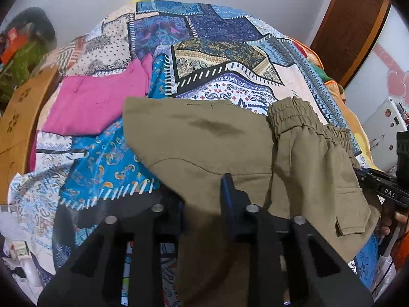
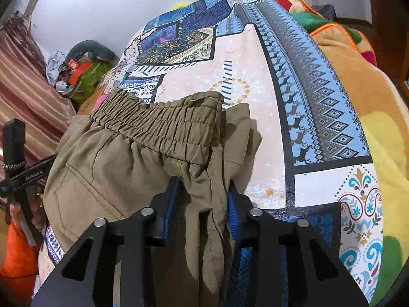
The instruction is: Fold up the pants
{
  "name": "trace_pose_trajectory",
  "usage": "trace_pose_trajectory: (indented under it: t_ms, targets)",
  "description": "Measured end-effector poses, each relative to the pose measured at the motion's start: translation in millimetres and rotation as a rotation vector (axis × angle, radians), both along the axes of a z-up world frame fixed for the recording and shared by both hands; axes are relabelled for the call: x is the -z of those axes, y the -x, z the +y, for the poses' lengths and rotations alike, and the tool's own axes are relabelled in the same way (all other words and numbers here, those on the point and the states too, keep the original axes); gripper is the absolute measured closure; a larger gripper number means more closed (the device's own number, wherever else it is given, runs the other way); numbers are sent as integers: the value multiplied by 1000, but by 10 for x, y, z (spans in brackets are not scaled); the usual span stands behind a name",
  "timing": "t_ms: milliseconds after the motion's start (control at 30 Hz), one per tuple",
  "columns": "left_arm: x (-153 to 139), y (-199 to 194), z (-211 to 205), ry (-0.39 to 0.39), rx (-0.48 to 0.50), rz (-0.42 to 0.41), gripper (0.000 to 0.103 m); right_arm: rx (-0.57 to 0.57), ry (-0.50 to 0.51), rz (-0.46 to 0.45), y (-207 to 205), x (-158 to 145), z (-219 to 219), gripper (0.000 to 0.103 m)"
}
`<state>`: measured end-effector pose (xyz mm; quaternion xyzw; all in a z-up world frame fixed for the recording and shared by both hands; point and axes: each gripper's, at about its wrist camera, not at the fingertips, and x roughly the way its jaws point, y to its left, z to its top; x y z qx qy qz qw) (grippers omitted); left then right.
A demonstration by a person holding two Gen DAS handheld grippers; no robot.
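Olive pants (image 1: 204, 138) lie on a patchwork bedsheet (image 1: 217, 51), their elastic waistband (image 1: 294, 117) at the right. My left gripper (image 1: 204, 199) is shut on the pants' near edge: cloth covers its left finger, and the blue pad of the right finger (image 1: 227, 192) presses against the fabric. In the right wrist view the waistband (image 2: 158, 122) runs across the middle, above a back pocket (image 2: 76, 192). My right gripper (image 2: 203, 202) is shut on a bunched fold of the pants (image 2: 127, 158) just below the waistband, with both blue pads against the cloth.
A folded pink garment (image 1: 97, 102) lies on the sheet to the left. A wooden bed board (image 1: 15, 128) stands at far left. A colourful fleece blanket (image 2: 358, 76) covers the bed's right side. Clutter (image 2: 81, 71) and a striped curtain (image 2: 25, 89) are beyond the bed.
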<state>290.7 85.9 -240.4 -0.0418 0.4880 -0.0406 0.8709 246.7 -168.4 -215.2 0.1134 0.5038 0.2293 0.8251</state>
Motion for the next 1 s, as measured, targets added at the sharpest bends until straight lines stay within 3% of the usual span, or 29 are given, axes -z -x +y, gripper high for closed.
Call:
trace_pose_trajectory:
  t_ms: [67, 233, 667, 1000]
  targets:
    - [-58, 19, 1, -28, -4, -25, 89, -18, 37, -30, 4, -65, 31, 84]
    - [-210, 69, 40, -48, -13, -61, 97, -43, 95, -114, 30, -286, 88, 89]
    - [-852, 148, 341, -106, -52, -200, 100, -96, 100, -308, -142, -1030, 464, 90]
    - [-1204, -43, 976, -178, -143, -276, 100, -170, 85, -414, -522, -1361, 1120, 90]
